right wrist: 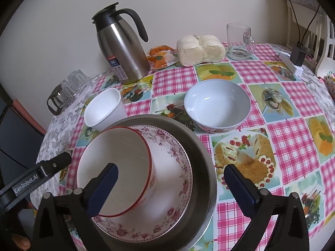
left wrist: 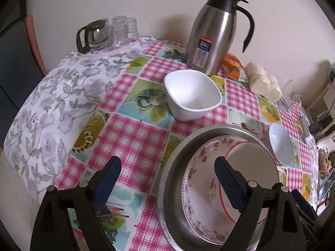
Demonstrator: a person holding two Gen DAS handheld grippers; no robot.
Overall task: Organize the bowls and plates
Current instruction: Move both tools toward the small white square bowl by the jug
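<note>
A steel plate (left wrist: 178, 152) (right wrist: 202, 146) lies near the table's front. In it sits a pink-flowered bowl (left wrist: 191, 175) (right wrist: 175, 148), and a red-rimmed bowl (left wrist: 251, 159) (right wrist: 117, 156) rests tilted inside that. Behind them stand a white square bowl (left wrist: 192, 96) (right wrist: 102, 108) and a pale blue round bowl (left wrist: 280, 144) (right wrist: 217, 104). My left gripper (left wrist: 167, 161) is open across the stack's left rim, one finger over the bowls and one over the cloth. On the other side my right gripper (right wrist: 171, 168) is open across the right rim. Neither holds anything.
A steel thermos jug (left wrist: 211, 35) (right wrist: 123, 48) stands at the back. Also there are a glass teapot with glasses (left wrist: 104, 33) (right wrist: 67, 90), an orange packet (right wrist: 161, 56), bagged buns (right wrist: 199, 49) and a glass mug (right wrist: 239, 41). A charger (right wrist: 296, 58) is at far right.
</note>
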